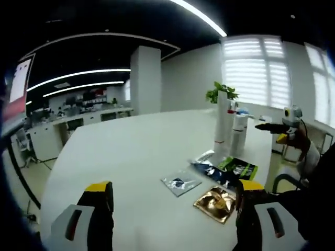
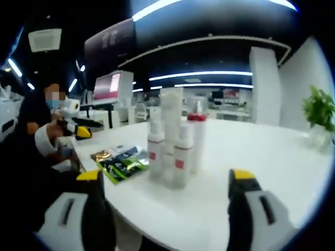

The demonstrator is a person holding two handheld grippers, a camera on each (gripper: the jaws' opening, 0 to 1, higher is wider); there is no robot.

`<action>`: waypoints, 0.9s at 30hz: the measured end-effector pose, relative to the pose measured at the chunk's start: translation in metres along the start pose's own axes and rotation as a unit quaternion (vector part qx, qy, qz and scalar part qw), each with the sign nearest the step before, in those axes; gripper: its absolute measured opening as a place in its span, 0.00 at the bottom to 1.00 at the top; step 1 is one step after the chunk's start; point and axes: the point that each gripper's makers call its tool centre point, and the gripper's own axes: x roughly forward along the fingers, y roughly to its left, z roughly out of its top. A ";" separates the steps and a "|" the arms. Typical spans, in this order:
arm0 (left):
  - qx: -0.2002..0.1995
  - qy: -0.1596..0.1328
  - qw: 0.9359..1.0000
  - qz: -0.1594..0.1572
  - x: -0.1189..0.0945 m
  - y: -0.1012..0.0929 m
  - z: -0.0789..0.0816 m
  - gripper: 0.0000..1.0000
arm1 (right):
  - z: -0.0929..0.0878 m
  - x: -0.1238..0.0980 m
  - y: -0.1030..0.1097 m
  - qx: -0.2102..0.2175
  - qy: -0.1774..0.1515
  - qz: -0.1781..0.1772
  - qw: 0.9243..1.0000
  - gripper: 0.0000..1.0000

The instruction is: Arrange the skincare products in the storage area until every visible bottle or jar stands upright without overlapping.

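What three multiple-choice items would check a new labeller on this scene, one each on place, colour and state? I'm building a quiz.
1. Where do the sachets lie?
A. flat on the table
B. on a shelf
C. in a box

2. What colour is the sachet nearest the left gripper?
A. red
B. gold
C. white

3. How do the bottles stand?
A. toppled
B. stacked
C. upright

Key: 1 A, they rest on the white tabletop; 2 B, its foil shines gold; 3 C, the whole cluster stands caps up.
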 end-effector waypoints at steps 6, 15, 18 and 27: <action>-0.004 -0.037 0.999 -0.012 -0.009 -0.023 0.003 1.00 | 0.003 -0.004 0.007 -0.007 0.000 0.002 1.000 1.00; -0.026 -0.082 0.996 0.023 -0.039 -0.023 0.002 0.99 | 0.013 -0.011 0.015 -0.017 -0.004 0.008 1.000 1.00; -0.045 -0.090 0.994 0.038 -0.046 -0.021 -0.001 0.99 | 0.016 -0.015 0.012 -0.016 -0.008 -0.001 1.000 1.00; -0.066 -0.093 0.993 0.031 -0.053 -0.034 -0.010 0.99 | 0.018 -0.018 0.013 -0.027 -0.001 -0.011 1.000 1.00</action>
